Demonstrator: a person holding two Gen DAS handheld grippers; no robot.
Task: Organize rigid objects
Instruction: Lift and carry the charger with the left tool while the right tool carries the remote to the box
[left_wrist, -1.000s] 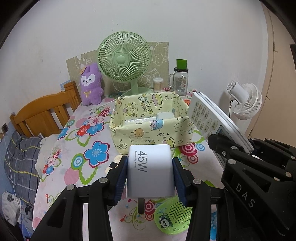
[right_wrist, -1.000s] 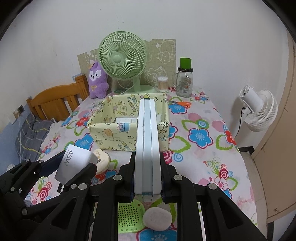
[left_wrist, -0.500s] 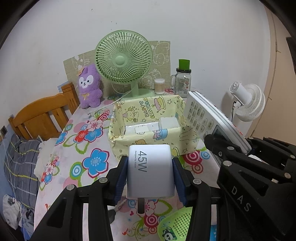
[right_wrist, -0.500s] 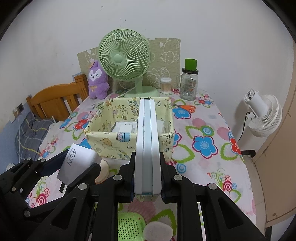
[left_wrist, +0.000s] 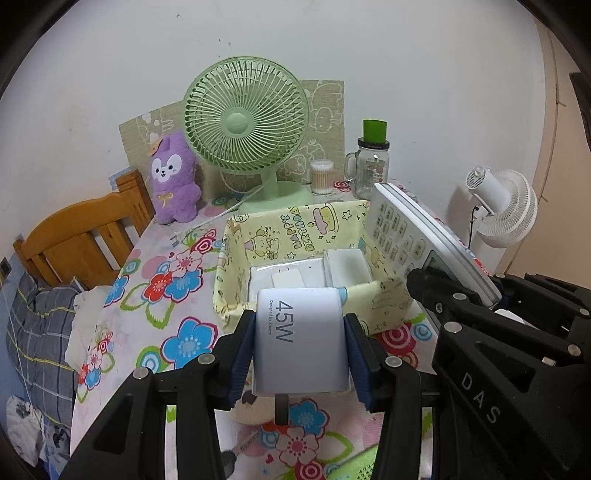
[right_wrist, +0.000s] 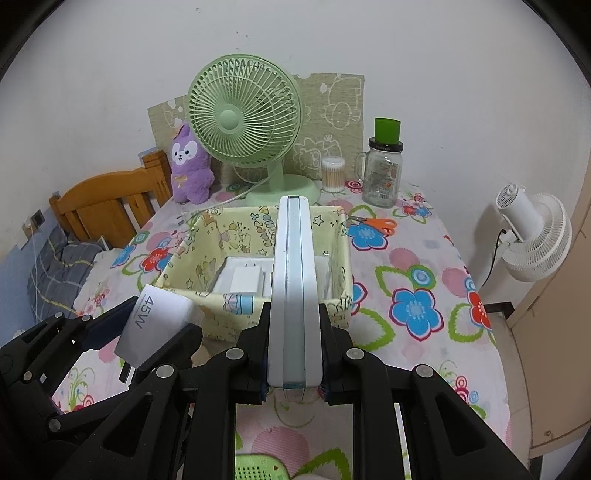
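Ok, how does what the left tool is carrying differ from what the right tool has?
The 45W charger in the left tool is a short, blocky white cube. The remote control in the right tool is long and slim, reaching forward over the yellow fabric box. The charger's printed face points up; the remote is clamped on edge, its buttons facing sideways. Both are white, rigid, and pinched firmly between pads near the box.

White wall (right_wrist: 443, 74) behind a floral-clothed table (right_wrist: 424, 266), wooden chair (right_wrist: 107, 206) alongside
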